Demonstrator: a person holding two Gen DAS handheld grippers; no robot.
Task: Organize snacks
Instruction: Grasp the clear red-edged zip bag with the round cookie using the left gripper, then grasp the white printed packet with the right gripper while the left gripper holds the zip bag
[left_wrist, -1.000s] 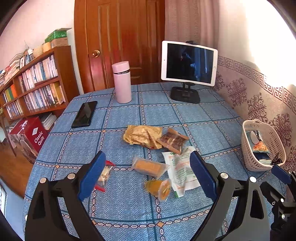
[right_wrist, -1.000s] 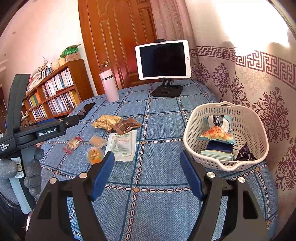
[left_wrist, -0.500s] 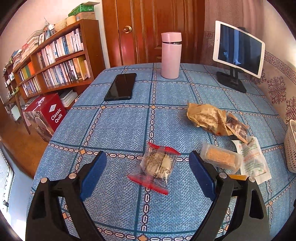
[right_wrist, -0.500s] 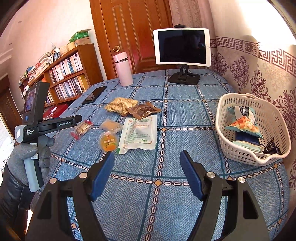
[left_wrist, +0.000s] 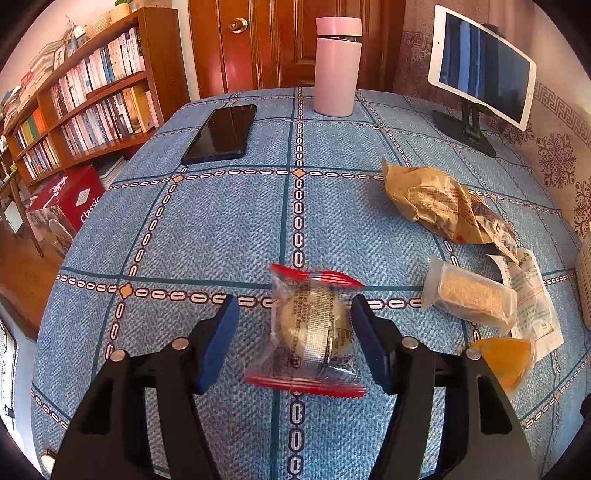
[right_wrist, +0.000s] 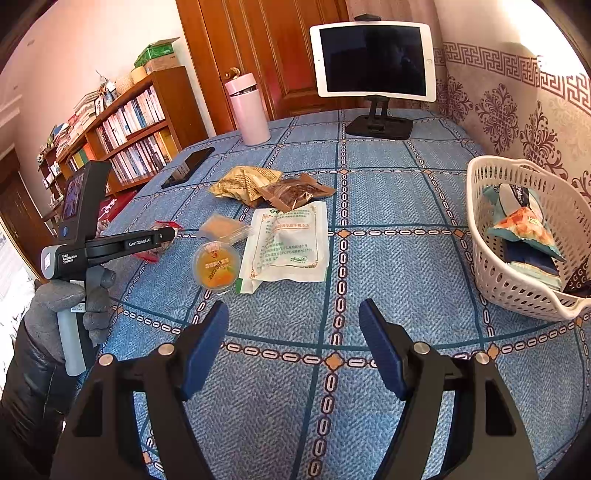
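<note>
The left gripper (left_wrist: 295, 332) is held low over the near part of the table (left_wrist: 221, 229), and its jaws are closing around a red-edged clear snack packet (left_wrist: 310, 328); the right pad is just at the wrapper, while a gap is seen at the left pad. The right gripper (right_wrist: 293, 347) is held with its fingers apart above bare cloth. Farther in, an orange jelly cup (right_wrist: 216, 266), a wrapped biscuit (left_wrist: 469, 295) and a white pouch (right_wrist: 288, 242) are lying together. A white basket (right_wrist: 517, 291) with snacks stands at the right edge. At the far edge a pink flask (left_wrist: 337, 66) is placed.
</note>
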